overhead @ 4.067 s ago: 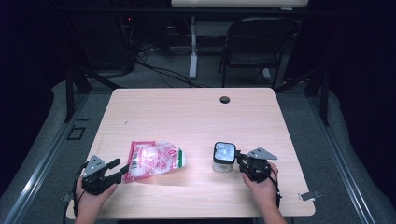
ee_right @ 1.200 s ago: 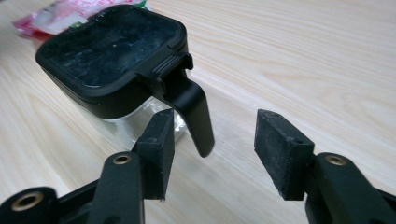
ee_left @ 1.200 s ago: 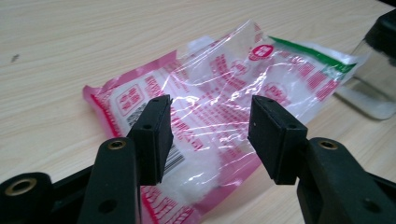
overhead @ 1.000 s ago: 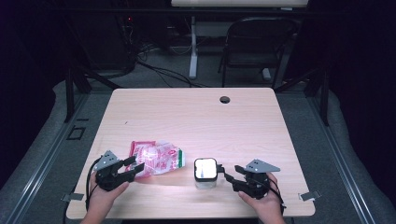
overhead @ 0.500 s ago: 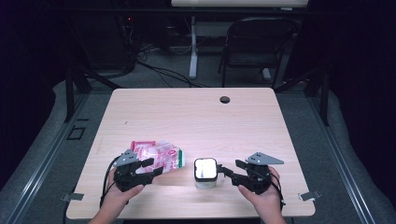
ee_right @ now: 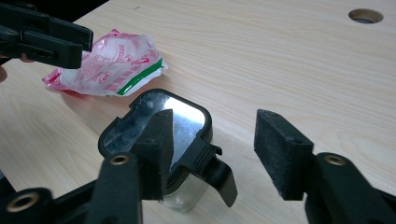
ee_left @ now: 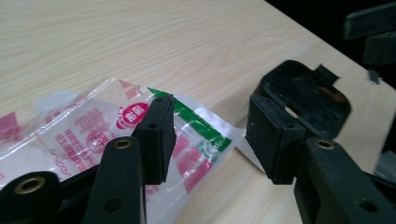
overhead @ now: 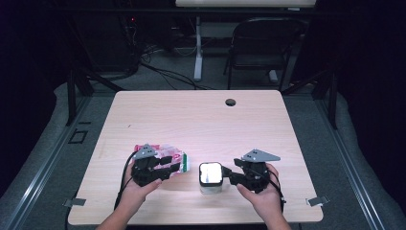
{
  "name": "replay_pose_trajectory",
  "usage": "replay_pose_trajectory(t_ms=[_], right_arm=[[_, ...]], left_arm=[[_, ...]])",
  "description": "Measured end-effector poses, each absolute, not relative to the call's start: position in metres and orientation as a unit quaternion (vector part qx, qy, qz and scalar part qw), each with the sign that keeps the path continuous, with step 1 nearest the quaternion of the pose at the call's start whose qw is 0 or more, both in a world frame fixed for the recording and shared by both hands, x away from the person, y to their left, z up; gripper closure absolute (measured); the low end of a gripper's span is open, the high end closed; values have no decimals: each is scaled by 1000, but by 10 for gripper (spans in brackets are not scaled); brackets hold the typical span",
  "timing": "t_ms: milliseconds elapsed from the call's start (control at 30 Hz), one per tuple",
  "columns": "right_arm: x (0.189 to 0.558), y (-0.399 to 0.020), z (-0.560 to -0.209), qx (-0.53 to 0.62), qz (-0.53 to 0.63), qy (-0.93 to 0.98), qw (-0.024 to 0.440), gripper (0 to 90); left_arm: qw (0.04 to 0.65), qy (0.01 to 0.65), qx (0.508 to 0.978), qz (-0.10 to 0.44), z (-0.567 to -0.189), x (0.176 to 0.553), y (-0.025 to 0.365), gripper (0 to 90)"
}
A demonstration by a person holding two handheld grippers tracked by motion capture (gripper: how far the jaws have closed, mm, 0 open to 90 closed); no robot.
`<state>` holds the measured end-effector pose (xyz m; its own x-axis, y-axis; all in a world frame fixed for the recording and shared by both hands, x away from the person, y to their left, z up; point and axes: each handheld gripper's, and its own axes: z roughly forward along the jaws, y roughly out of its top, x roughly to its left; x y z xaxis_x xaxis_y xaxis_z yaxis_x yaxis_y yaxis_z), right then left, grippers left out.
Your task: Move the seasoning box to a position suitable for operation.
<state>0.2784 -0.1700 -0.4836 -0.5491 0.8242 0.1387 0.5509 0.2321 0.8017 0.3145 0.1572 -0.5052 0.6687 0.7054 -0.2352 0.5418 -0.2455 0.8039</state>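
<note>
A pink-and-white plastic bag (overhead: 168, 154) with a green edge lies on the wooden table (overhead: 201, 120). My left gripper (overhead: 176, 166) is over its right end. In the left gripper view that green-edged end (ee_left: 205, 128) lies under and between the jaws of the left gripper (ee_left: 212, 137). They have just been closing, but the pads stand apart from the bag. A small clear container with a black-rimmed lid (overhead: 210, 175) stands to the right. My right gripper (overhead: 229, 175) points at it. Its jaws (ee_right: 210, 144) have also been closing and now flank the lid's loose black flap (ee_right: 219, 175) without pinching it.
A round cable hole (overhead: 231, 102) sits near the table's far edge. A folding chair (overhead: 261, 45) and cables are on the floor beyond the table. In the right gripper view the bag (ee_right: 112, 65) lies past the container (ee_right: 159, 123).
My left gripper has moved right onto the bag's near end. The right gripper has lifted a little beside the container, which stayed put over the last second.
</note>
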Motion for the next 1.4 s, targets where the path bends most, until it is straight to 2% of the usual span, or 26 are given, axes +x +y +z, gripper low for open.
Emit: replay_pose_trajectory(t_ms=[167,300,333,467,700,733,1067,1400], right_arm=[[282,-167,-484,461,430,762,149,567],[284,-163,-482,465,429,759,156,622],[284,-163,-482,467,430,756,159,635],[284,-163,-484,469,423,756,171,665],[284,-166,-486,477,414,757,165,745],[283,-166,-487,481,415,755,161,761],[281,-164,-493,485,406,760,152,780],[283,-162,-500,489,399,761,148,778]], left_arm=[[476,395,781,87,-503,319,152,553],[486,386,779,92,-502,322,145,554],[484,385,779,106,-502,323,141,519],[478,376,786,108,-502,323,138,542],[474,358,798,100,-504,317,129,672],[472,352,802,97,-505,314,127,714],[460,333,819,82,-511,306,118,793],[446,319,833,71,-519,301,113,793]])
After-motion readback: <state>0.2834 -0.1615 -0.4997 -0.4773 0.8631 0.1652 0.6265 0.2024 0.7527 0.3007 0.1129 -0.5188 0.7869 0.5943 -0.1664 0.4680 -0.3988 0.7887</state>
